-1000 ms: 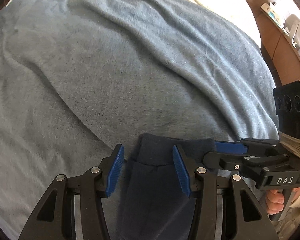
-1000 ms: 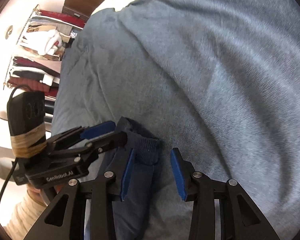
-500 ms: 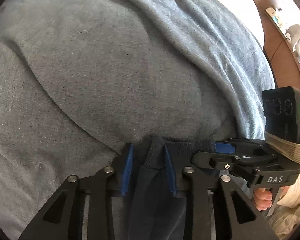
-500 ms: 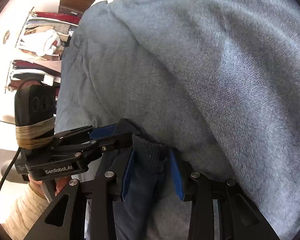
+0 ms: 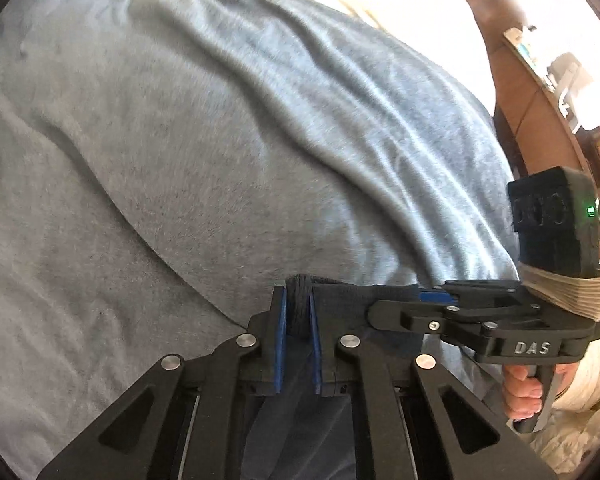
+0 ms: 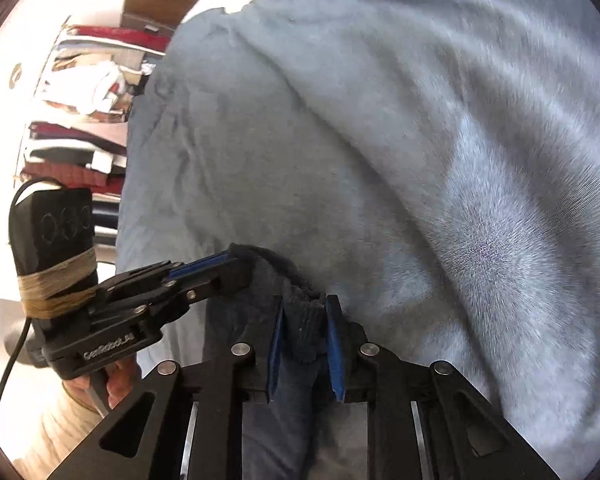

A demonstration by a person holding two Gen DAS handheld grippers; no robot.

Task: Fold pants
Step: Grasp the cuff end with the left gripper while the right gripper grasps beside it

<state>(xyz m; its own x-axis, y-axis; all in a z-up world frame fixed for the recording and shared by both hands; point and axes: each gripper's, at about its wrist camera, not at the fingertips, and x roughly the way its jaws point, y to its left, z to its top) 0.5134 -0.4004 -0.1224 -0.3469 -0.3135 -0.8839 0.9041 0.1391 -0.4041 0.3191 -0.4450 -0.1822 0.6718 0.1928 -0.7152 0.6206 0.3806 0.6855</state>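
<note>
The pants (image 5: 352, 300) are dark navy with a ribbed cuff, lying at the near edge of a grey-blue blanket (image 5: 220, 140). My left gripper (image 5: 297, 304) is shut on one ribbed cuff. My right gripper (image 6: 305, 312) is shut on the other cuff (image 6: 306, 332) of the same pants. The two grippers are side by side: the right one shows in the left wrist view (image 5: 432, 300), the left one in the right wrist view (image 6: 216, 264). Most of the pants hang below, hidden by the gripper bodies.
The wrinkled blanket (image 6: 380, 140) covers a bed and fills most of both views. A rack of stacked folded clothes (image 6: 80, 112) stands beyond the bed's left side. A wooden surface with small objects (image 5: 548, 92) lies at the far right.
Both grippers have closed from open onto the pants cuffs. Both views have shifted slightly over the blanket.
</note>
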